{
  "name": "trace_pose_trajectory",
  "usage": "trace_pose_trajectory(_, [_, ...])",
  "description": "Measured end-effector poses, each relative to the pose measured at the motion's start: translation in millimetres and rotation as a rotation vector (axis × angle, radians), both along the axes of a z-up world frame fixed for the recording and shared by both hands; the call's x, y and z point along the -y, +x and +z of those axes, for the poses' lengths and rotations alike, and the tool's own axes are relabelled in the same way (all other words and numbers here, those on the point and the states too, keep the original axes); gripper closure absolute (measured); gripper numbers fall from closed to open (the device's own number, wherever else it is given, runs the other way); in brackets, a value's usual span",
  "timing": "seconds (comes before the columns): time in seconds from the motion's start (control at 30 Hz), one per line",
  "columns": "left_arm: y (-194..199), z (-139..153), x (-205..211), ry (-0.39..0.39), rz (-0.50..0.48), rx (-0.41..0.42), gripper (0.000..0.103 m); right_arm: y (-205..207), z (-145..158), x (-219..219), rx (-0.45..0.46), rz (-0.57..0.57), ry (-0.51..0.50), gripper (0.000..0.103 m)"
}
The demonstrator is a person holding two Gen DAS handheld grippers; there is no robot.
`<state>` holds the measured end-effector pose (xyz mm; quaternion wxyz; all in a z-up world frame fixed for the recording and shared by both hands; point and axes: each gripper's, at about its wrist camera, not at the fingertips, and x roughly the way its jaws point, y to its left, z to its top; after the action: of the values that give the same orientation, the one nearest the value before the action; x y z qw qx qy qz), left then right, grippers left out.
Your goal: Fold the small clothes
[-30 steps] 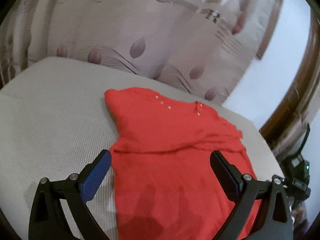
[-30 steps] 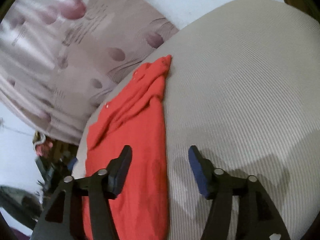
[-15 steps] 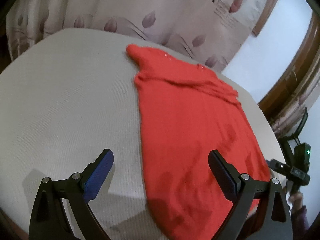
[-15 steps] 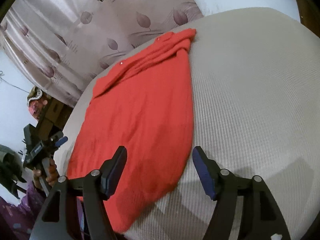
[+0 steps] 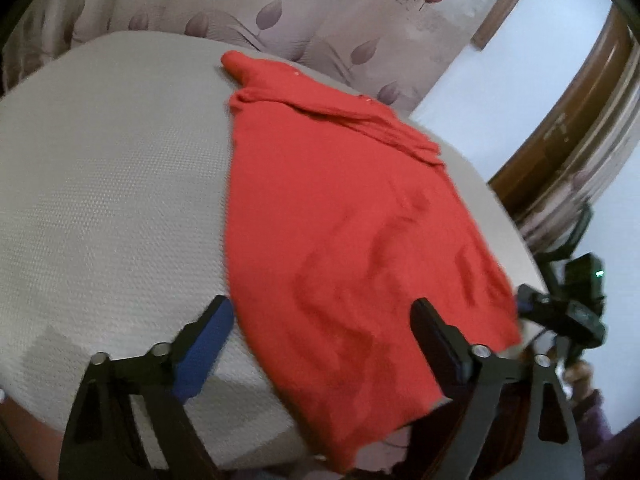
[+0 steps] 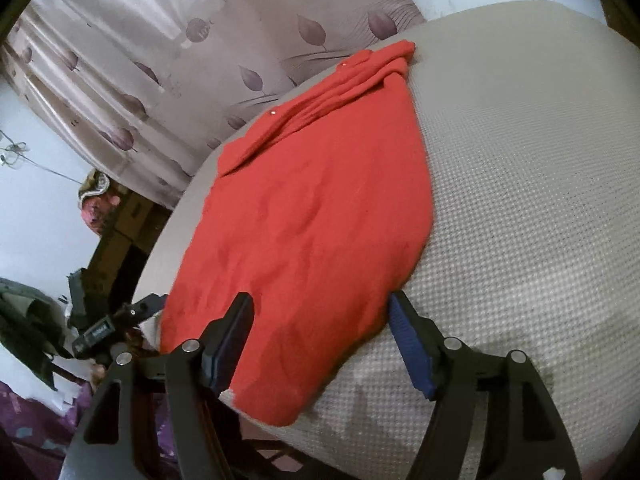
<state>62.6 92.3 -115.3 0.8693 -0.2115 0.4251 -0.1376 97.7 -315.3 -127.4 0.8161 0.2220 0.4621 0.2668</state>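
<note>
Grey textured tabletop (image 5: 100, 200) as landmark; behind it, pale curtain (image 5: 304, 12) with purple leaf print and some lettering; right of curtain, white wall (image 5: 516, 72) and brown wooden frame (image 5: 572, 112); cardboard boxes (image 6: 128, 216) past table's left edge

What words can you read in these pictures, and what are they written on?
"Roma…": first word printed on the curtain, right wrist view; the rest is cut off by a fold.
Second line under it: too blurred to read.
"R": big letter on the same curtain print, left wrist view; the small lines beside it are too blurred.
</note>
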Motion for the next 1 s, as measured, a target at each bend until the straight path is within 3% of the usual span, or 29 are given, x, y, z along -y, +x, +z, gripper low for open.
trace_pose_trajectory(0.07, [-1.8,-1.0,2.0,0.006,0.005,0.021,0.03,-0.2,-5.2,-2.5,-0.023,0.006,0.037,0.054])
trace_pose_trajectory(0.1, [-0.7,-2.0,1.9,-0.003,0.0,0.024,0.036,1.3,-10.3,-3.9,-0.047,0.014,0.056,0.077])
trace_pose_trajectory(0.13, [0.5,-3.6,0.1,-0.018,-0.002,0.017,0.052,1.8,-15.2,-3.9,-0.068,0.014,0.076,0.093])
trace_pose_trajectory(0.17, [2.5,-5.0,-2.4,-0.031,0.001,0.008,0.058,0.7,-17.5,-3.0,-0.073,0.001,0.09,0.092])
trace_pose_trajectory(0.23, [4.6,-6.8,-8.8,-0.063,0.012,-0.002,0.062,-3.3,-14.8,1.2,-0.064,-0.015,0.116,0.092])
trace_pose_trajectory(0.33, [4.9,-6.1,-12.5,-0.067,0.007,-0.005,0.063,-16.1,2.4,17.0,-0.036,-0.051,0.174,0.093])
trace_pose_trajectory(0.5, [4.6,-5.8,-10.5,-0.043,-0.007,-0.002,0.063,-33.5,28.0,28.0,0.023,-0.02,0.104,0.09])
trace_pose_trajectory(0.6, [5.5,-5.6,-10.8,-0.046,-0.004,-0.009,0.063,-16.4,23.3,45.7,0.02,-0.089,-0.009,0.076])
trace_pose_trajectory(0.7, [4.8,-3.9,-9.8,-0.033,-0.005,-0.013,0.063,12.8,11.9,59.2,-0.007,-0.104,0.027,0.064])
trace_pose_trajectory(0.87, [6.4,-3.1,-3.2,0.018,-0.021,-0.006,0.063,53.0,-8.8,46.8,-0.021,-0.07,0.014,0.061])
trace_pose_trajectory(1.0, [9.4,-6.4,-11.9,-0.051,-0.018,-0.019,0.063,48.3,-16.0,27.8,-0.054,0.02,0.091,0.06])
